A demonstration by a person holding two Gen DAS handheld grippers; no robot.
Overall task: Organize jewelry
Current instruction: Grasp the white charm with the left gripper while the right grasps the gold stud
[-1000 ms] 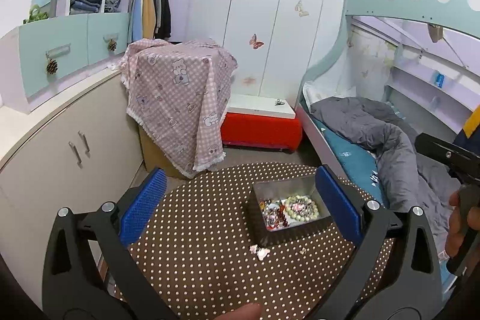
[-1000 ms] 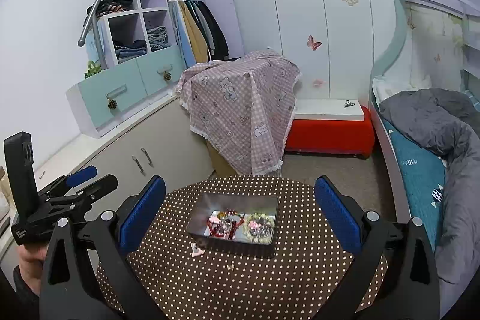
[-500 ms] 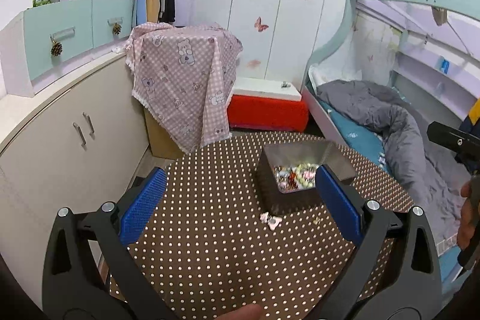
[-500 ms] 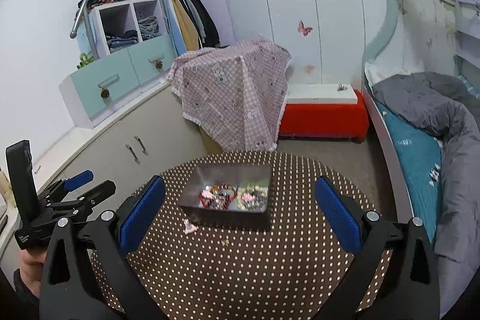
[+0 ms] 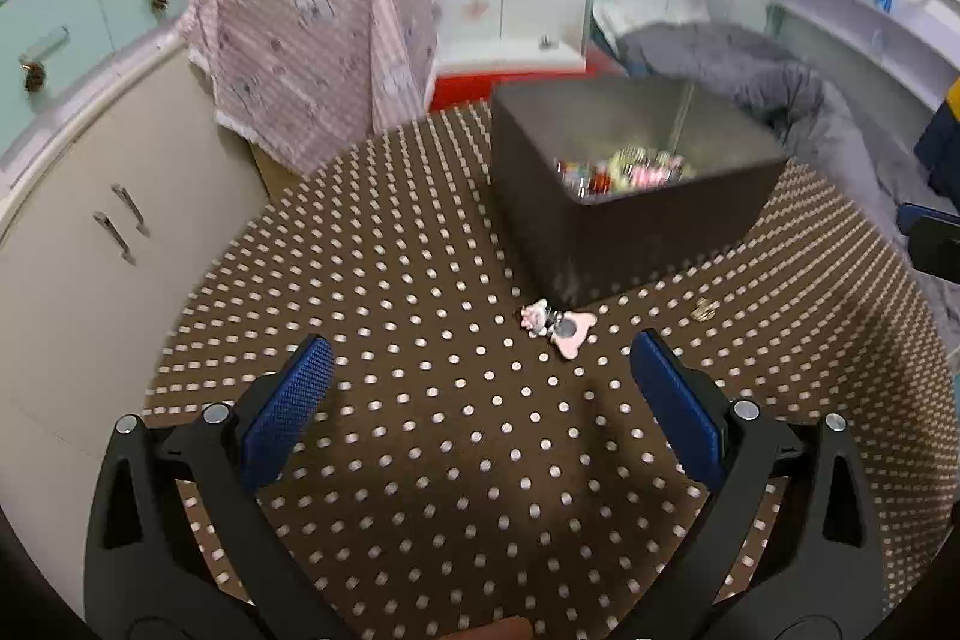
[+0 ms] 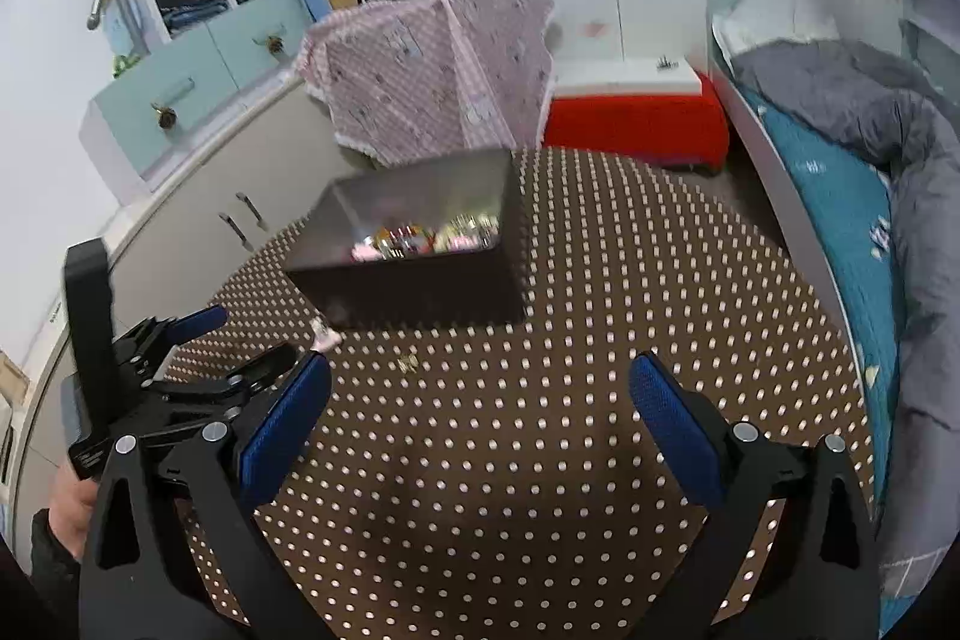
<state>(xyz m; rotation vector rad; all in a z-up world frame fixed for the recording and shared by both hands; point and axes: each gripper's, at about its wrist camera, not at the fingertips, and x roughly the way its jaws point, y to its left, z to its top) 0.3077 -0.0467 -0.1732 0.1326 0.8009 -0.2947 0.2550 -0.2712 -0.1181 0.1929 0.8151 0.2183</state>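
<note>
Lying loose on my dotted bench (image 5: 420, 460), a pink charm (image 5: 555, 325) sits just before the box (image 5: 630, 226) of jewelry (image 5: 624, 169). Left tongs (image 5: 480, 412) and right tongs (image 6: 480, 418) hover wide open, empty.

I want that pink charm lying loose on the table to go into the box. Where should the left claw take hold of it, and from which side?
Probably from above: the pink charm lies flat on the dotted tablecloth, just in front of the box. Set the open left claw across its narrow middle, between the small figure end and the wider pink end. Its details are too small to judge further.
</note>
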